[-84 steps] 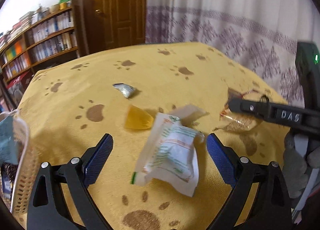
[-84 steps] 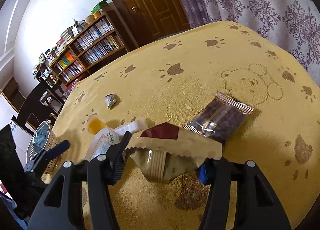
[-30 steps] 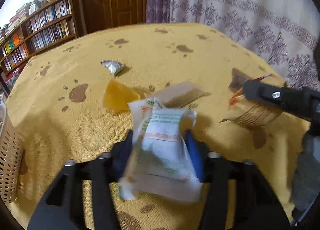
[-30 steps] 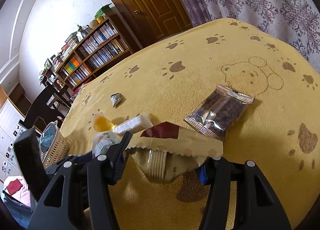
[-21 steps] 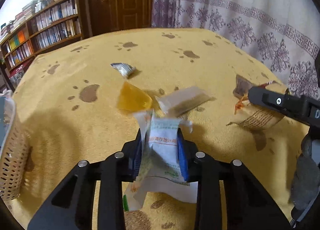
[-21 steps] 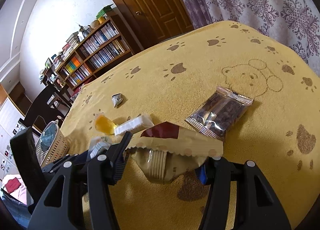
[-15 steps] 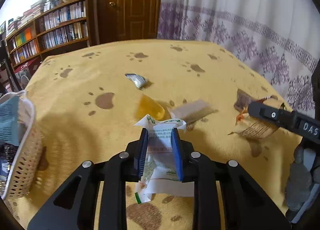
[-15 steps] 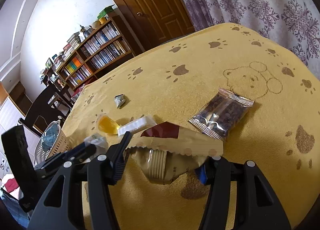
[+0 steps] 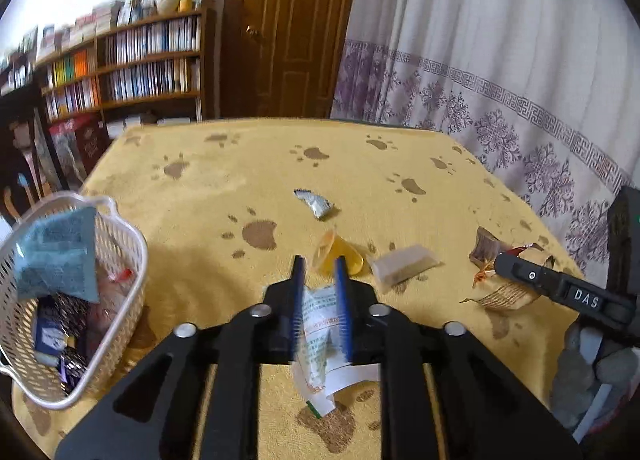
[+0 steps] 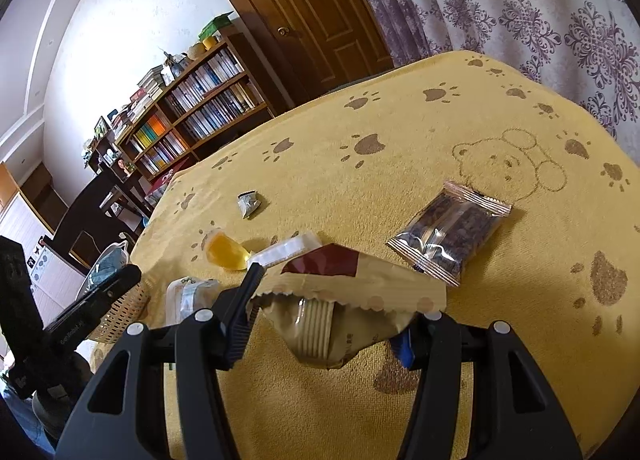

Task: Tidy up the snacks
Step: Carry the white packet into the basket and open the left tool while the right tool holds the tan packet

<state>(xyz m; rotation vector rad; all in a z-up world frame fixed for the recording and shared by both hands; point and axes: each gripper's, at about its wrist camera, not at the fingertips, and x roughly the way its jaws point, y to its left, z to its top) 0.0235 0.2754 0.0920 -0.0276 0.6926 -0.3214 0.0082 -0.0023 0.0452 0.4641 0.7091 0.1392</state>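
Risk first, from the left wrist view: the white packet (image 9: 320, 324) is thin and crumpled, so it could slip before reaching the basket (image 9: 132, 244) left of the left claw (image 9: 319, 272). That claw is clamped on the packet, raised over the cloth, level, pointing forward.

From the right wrist view, the right claw (image 10: 332, 292) pinches a tan wafer pack (image 10: 344, 308), held low; the dark bar (image 10: 448, 232) lies ahead to its right.
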